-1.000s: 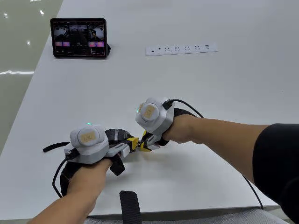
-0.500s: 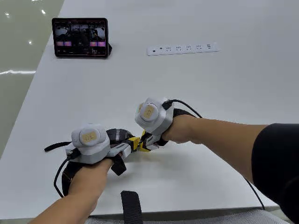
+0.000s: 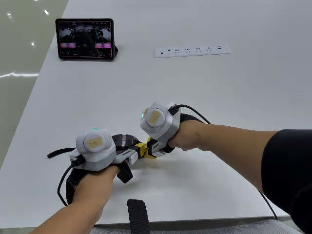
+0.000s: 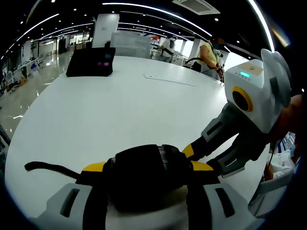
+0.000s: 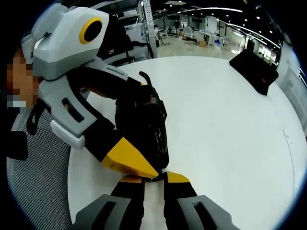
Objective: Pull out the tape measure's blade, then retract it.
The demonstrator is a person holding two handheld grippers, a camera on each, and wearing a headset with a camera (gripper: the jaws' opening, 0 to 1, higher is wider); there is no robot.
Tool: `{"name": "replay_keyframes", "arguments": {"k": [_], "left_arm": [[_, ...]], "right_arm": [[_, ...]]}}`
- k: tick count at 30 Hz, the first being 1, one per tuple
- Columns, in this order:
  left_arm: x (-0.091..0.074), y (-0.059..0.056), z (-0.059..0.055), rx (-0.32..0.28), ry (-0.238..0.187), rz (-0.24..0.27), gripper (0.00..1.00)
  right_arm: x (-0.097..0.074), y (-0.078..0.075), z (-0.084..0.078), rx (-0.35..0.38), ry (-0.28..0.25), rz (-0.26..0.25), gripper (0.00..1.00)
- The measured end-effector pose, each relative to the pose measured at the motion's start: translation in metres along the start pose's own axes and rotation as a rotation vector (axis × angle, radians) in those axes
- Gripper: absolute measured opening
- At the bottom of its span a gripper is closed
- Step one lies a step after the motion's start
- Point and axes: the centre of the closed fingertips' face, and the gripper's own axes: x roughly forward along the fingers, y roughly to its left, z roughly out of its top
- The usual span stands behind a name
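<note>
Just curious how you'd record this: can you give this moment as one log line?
left claw: shut on tape measure | right claw: shut at its mouth | pull-out: not begun

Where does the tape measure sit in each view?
Head view: tape measure low, left of centre.
Left gripper view: tape measure bottom centre, between the jaws.
Right gripper view: tape measure left of centre, above the jaws.
Shared landmark: the dark tablet beyond it.

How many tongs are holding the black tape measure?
2. The left tongs squeeze the tape measure from both sides, near the table's front edge. The right tongs pinch its tip, right next to the left ones.
</note>
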Motion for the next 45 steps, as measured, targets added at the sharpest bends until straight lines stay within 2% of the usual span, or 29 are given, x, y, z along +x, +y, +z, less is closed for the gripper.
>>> {"name": "replay_keyframes", "arguments": {"k": [8,9,11,12,13,15,19,24,29,32,34,36,41,45], "left_arm": [[0.000,-0.001,0.001,0.018,0.000,0.003,0.64],[0.000,-0.001,0.001,0.025,0.000,0.000,0.64],[0.000,-0.001,0.006,0.091,-0.023,-0.001,0.64],[-0.001,-0.002,0.007,0.118,-0.020,0.008,0.64],[-0.001,-0.003,0.008,0.114,-0.016,0.009,0.64],[0.000,-0.003,0.013,0.038,-0.032,-0.007,0.64],[-0.002,-0.001,0.021,0.063,-0.041,-0.018,0.64],[-0.003,0.001,0.033,0.057,-0.068,-0.024,0.66],[-0.005,0.004,0.037,0.062,-0.076,-0.023,0.68],[-0.007,0.006,0.038,0.061,-0.080,-0.028,0.71],[-0.008,0.002,0.034,0.062,-0.057,-0.062,0.71],[-0.008,0.002,0.032,0.071,-0.053,-0.071,0.71],[-0.013,0.005,0.028,0.070,-0.051,-0.096,0.83],[-0.019,0.001,0.019,0.114,-0.043,-0.125,0.89]], "right_arm": [[-0.001,0.000,0.000,-0.010,-0.002,-0.009,0.12],[-0.001,-0.001,0.001,-0.031,-0.006,-0.022,0.13],[-0.002,-0.002,0.000,-0.044,-0.010,-0.034,0.16],[-0.002,-0.002,0.001,-0.042,-0.011,-0.037,0.16],[-0.003,-0.002,0.001,-0.044,-0.014,-0.036,0.15],[-0.004,-0.001,0.001,-0.046,-0.020,-0.038,0.15],[-0.007,-0.002,0.002,-0.044,-0.028,-0.043,0.16],[-0.012,-0.006,0.004,-0.034,-0.037,-0.052,0.18],[-0.016,-0.005,0.006,-0.028,-0.049,-0.059,0.19],[-0.020,-0.006,0.006,-0.025,-0.056,-0.067,0.19],[-0.025,-0.008,0.007,-0.009,-0.071,-0.078,0.19],[-0.028,-0.010,0.007,0.002,-0.079,-0.088,0.19],[-0.039,-0.009,-0.002,0.041,-0.093,-0.111,0.22],[-0.050,-0.005,-0.006,0.054,-0.121,-0.125,0.24]]}}
